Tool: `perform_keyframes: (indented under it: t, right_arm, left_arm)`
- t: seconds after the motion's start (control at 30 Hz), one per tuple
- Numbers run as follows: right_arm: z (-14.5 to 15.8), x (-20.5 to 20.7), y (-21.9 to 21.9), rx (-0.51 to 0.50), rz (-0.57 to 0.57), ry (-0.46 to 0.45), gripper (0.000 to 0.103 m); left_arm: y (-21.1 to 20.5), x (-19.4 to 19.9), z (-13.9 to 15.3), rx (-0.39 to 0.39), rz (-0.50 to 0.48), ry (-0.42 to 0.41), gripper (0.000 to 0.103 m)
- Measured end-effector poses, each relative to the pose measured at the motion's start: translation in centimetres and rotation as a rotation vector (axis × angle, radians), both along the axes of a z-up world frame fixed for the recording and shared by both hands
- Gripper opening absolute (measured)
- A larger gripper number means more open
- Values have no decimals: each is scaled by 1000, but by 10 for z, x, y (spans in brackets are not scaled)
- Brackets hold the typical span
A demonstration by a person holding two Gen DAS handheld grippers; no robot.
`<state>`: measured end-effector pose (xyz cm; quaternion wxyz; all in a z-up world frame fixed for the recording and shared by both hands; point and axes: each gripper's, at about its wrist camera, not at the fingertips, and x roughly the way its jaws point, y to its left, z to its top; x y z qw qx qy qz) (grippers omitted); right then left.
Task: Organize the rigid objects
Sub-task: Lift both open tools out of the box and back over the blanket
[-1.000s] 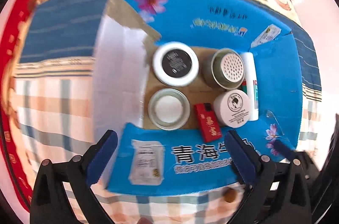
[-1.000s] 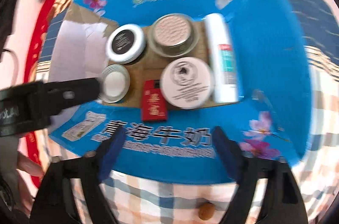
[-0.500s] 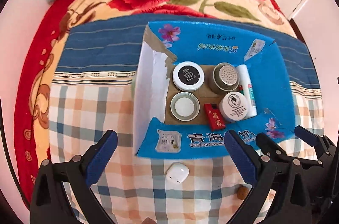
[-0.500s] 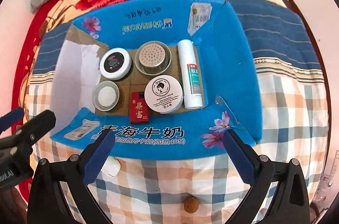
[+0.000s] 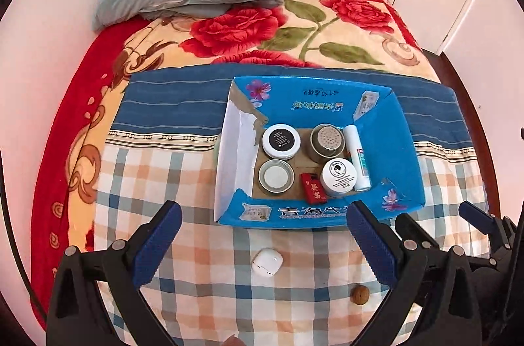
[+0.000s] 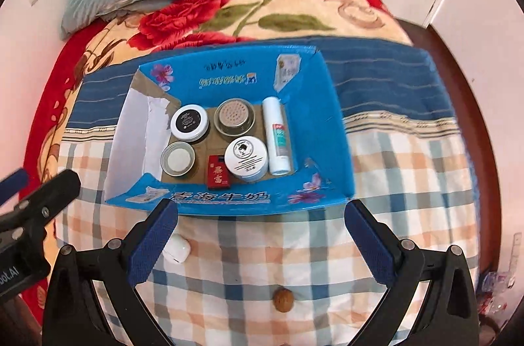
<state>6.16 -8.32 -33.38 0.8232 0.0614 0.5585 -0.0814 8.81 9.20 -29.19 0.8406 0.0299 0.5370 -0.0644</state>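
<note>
presently we find both the left gripper (image 5: 263, 243) and right gripper (image 6: 260, 236) spread apart and empty. outside the blue box (image 5: 401, 149) lie a white case (image 5: 267, 261), dead ahead between the left jaws, and a walnut (image 6: 283, 299), centred under the right.

blue box (image 5: 389, 146), red rose-print blanket (image 5: 294, 28)

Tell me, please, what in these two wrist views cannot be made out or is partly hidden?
- White earbud case: right wrist view, partly behind a gripper finger.
- Box lettering: both views, too small to read.
- Jar contents: lids shut.
- Right gripper: left wrist view, cut off by the edge.
</note>
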Motion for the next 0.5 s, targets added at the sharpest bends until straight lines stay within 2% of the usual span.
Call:
perform_keyframes:
  t: [0.2, 0.5]
  right_arm:
    - [6, -15, -1, 10, 11, 9, 103]
    - [-3, -22, -4, 34, 10, 16, 103]
  left_arm:
    - [-1, -11, -3, -15, 2, 19, 103]
    - [0, -9, -18, -19, 13, 44, 103]
